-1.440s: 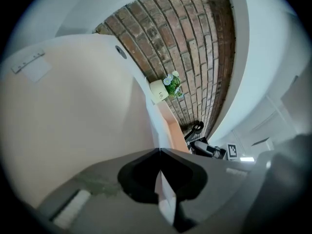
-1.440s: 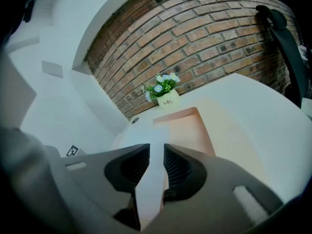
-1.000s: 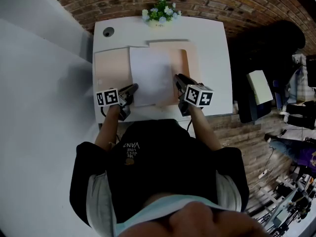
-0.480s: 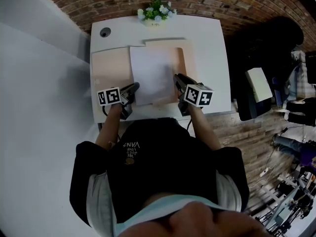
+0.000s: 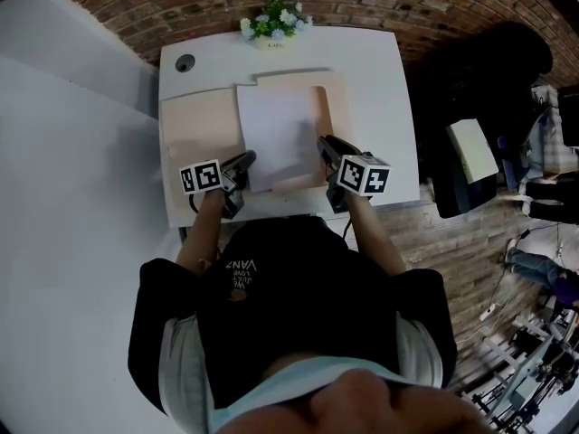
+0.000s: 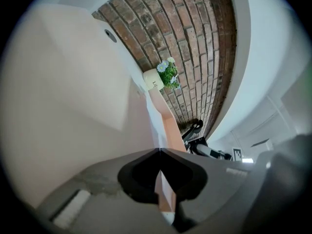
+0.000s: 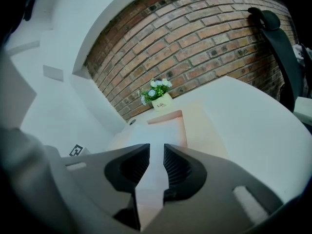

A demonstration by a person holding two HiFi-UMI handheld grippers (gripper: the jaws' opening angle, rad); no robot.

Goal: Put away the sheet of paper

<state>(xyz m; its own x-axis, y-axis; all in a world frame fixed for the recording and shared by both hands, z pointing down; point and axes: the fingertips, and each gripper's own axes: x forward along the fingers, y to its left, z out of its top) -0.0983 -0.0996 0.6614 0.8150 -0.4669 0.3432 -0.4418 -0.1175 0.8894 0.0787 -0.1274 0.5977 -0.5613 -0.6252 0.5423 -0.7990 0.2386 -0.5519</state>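
Observation:
A white sheet of paper [image 5: 276,129] lies on an open peach folder [image 5: 194,125] on the white table [image 5: 380,80]. My left gripper [image 5: 249,160] is at the sheet's lower left edge. In the left gripper view it [image 6: 160,150] is turned on its side, and its jaws meet tip to tip with the paper [image 6: 148,101] running edge-on between them. My right gripper [image 5: 323,143] hovers at the sheet's lower right edge. In the right gripper view it [image 7: 156,152] stands open by a narrow gap, with the paper [image 7: 158,135] showing beneath and nothing between the pads.
A small pot of flowers [image 5: 269,27] stands at the table's far edge, and a round cable hole [image 5: 185,62] sits at the far left corner. A brick wall rises behind. A black chair [image 5: 488,70] stands to the right of the table.
The head view has shifted, so the table sits a little further left and up in the picture. Both grippers stay at the paper's lower edges.

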